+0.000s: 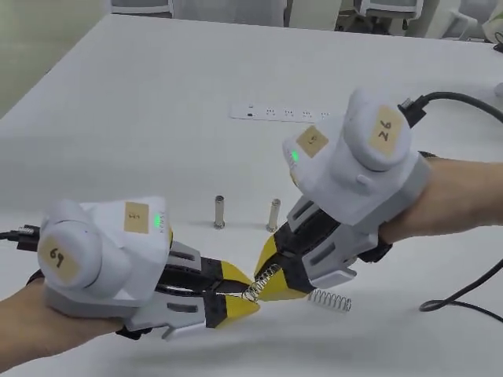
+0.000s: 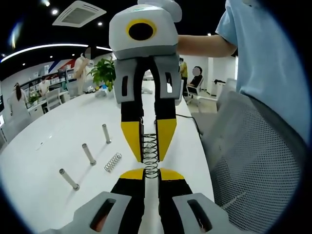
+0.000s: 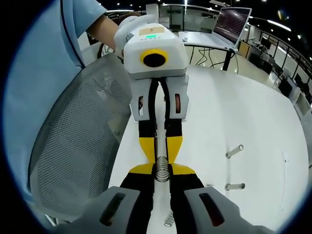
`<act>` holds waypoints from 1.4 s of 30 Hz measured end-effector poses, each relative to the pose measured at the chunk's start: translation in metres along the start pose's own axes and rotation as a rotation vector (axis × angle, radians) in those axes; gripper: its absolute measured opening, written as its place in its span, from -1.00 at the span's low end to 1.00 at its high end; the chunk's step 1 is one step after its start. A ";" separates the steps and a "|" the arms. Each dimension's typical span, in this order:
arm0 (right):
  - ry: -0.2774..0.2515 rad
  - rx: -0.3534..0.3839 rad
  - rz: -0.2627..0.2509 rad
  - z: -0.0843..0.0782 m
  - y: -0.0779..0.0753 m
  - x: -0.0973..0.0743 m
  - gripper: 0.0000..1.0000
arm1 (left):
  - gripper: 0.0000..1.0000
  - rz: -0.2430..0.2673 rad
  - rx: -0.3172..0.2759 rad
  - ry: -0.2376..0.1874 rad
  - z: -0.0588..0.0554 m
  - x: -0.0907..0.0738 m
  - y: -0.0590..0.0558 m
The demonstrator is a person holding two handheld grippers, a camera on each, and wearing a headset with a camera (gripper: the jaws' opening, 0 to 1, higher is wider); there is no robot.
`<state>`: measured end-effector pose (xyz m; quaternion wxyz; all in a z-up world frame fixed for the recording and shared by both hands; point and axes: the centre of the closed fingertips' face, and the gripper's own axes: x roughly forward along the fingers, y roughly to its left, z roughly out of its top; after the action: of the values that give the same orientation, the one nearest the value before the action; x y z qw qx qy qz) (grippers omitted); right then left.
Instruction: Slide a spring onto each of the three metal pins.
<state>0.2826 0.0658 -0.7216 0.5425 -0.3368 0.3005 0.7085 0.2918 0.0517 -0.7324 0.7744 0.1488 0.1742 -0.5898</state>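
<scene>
Near the front of the table (image 1: pixel 157 118) the grippers meet tip to tip. The left gripper (image 1: pixel 234 292) has its jaws almost closed on one end of a spring (image 1: pixel 259 284), and the right gripper (image 1: pixel 273 275) pinches the other end. The spring looks light, bendy and likely to flick loose, so it is best held by its end coils. The pins (image 2: pixel 88 153) stand farther back, and a second spring (image 1: pixel 330 299) lies just to the right.

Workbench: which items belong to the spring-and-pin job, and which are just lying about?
Job: left gripper and right gripper, both shut on the held spring; loose spring; three metal pins.
Lying about: power strip; mesh chair; laptop.
</scene>
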 end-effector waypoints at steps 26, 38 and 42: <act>0.015 0.038 0.002 -0.001 0.000 -0.001 -0.85 | -0.94 0.005 -0.044 -0.025 0.001 0.001 0.000; 0.030 0.034 0.006 -0.002 -0.001 -0.001 -0.85 | -0.35 0.046 -0.094 -0.019 -0.005 -0.003 0.004; 0.029 0.034 0.005 -0.001 -0.003 -0.001 -0.85 | -0.23 0.060 -0.126 -0.032 -0.006 -0.007 0.005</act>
<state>0.2859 0.0650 -0.7211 0.5421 -0.3370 0.3209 0.6997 0.2947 0.0619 -0.7347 0.8022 0.0956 0.1939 -0.5565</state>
